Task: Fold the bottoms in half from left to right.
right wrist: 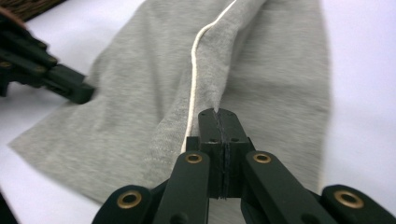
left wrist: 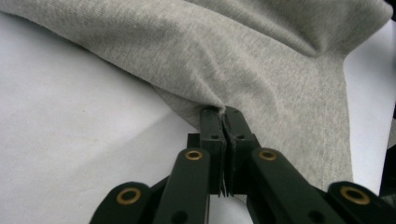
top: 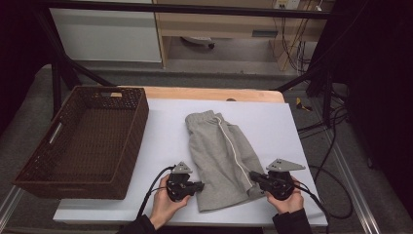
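Observation:
Grey shorts (top: 221,156) with a white side stripe lie folded lengthwise on the white table sheet (top: 165,131), waistband at the far end. My left gripper (top: 198,185) is shut on the left edge of the shorts (left wrist: 261,70) near the hem, and the cloth puckers at its jaws (left wrist: 221,111). My right gripper (top: 254,176) is shut on a raised fold of the shorts (right wrist: 140,102) beside the white stripe (right wrist: 196,60), jaws pressed together (right wrist: 217,112). The left gripper (right wrist: 74,91) also appears at the far left of the right gripper view.
A dark brown wicker basket (top: 34,168) stands empty at the table's left. Bare white sheet lies between the basket and the shorts, and to the right of the shorts. Cables run over the floor (top: 336,146) at the right.

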Tool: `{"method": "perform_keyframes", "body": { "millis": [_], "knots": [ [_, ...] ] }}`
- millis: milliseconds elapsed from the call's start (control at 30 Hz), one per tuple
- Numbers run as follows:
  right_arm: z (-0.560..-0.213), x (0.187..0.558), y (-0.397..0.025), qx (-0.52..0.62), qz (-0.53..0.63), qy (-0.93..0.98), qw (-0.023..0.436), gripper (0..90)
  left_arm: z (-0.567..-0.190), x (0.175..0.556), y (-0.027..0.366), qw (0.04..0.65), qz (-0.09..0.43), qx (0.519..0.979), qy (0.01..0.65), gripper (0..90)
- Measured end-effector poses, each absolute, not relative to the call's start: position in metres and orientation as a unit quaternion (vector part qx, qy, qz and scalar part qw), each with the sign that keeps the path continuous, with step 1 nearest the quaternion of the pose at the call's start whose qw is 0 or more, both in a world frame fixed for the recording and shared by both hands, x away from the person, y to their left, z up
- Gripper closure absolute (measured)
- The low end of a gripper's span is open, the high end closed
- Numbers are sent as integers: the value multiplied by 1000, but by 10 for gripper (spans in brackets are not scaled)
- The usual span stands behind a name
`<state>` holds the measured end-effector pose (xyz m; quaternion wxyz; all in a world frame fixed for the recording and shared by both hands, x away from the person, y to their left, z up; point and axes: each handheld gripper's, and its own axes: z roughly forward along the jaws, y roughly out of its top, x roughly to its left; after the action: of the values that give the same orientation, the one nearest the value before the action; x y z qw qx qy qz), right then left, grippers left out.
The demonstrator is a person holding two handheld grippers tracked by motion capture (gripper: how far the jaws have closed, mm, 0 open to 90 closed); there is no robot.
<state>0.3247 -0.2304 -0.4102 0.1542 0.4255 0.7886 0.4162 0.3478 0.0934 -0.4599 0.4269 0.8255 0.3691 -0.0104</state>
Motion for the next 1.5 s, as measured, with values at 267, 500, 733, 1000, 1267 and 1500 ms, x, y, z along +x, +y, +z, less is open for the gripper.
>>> {"method": "perform_keyframes", "body": {
  "millis": [267, 500, 733, 1000, 1267, 1500],
  "knots": [
    [-414, 330, -253, 453, 404, 777, 165, 900, -456, 350, 94, 419, -26, 828, 371, 887],
    [-413, 329, -266, 463, 387, 779, 170, 900, -448, 349, 97, 431, -45, 822, 369, 887],
    [-427, 331, -273, 475, 351, 791, 158, 900, -454, 350, 95, 429, -52, 822, 371, 870],
    [-434, 335, -270, 475, 358, 783, 182, 656, -455, 352, 94, 435, -34, 816, 378, 614],
    [-442, 347, -261, 474, 366, 783, 169, 411, -460, 353, 90, 432, -66, 812, 386, 756],
    [-450, 352, -259, 468, 356, 795, 150, 717, -458, 353, 91, 417, -68, 820, 387, 875]
  ]
}}
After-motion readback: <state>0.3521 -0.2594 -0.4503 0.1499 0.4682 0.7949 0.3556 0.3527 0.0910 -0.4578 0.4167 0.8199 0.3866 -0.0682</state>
